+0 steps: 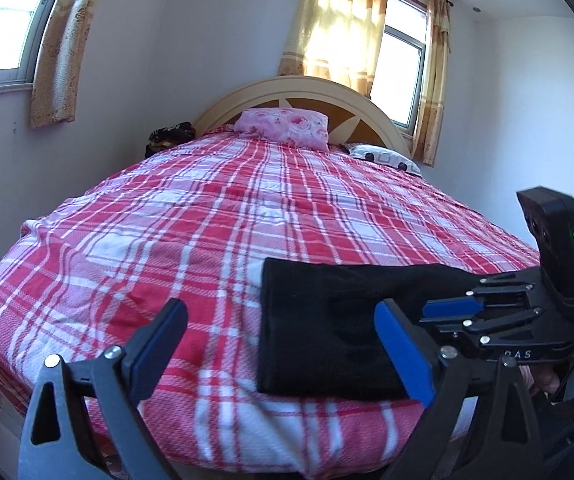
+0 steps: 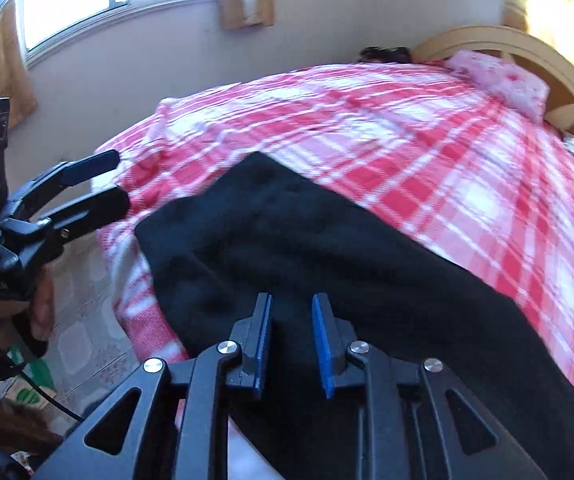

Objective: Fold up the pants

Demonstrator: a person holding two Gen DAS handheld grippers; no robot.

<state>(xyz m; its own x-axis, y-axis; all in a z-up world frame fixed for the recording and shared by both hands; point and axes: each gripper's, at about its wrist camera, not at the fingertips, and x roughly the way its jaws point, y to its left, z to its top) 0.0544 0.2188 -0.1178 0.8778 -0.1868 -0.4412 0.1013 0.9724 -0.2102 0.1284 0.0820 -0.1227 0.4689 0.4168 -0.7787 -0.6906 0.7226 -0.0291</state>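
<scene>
Pants [image 1: 327,320], black and folded, are laid at the bedspread's [image 1: 207,208] five o'clock edge. Left gripper [image 1: 283,344] is spread wide, empty; right gripper [image 2: 292,344] is parted narrowly above them, nothing clamped.

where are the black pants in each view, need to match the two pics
Left wrist view: the black pants lie folded at lower right of centre, on the plaid bedspread near the bed's near edge.
Right wrist view: the black pants fill the centre and lower right, just ahead of the right gripper.
Shared landmark: the pink floral pillow at the headboard.
</scene>
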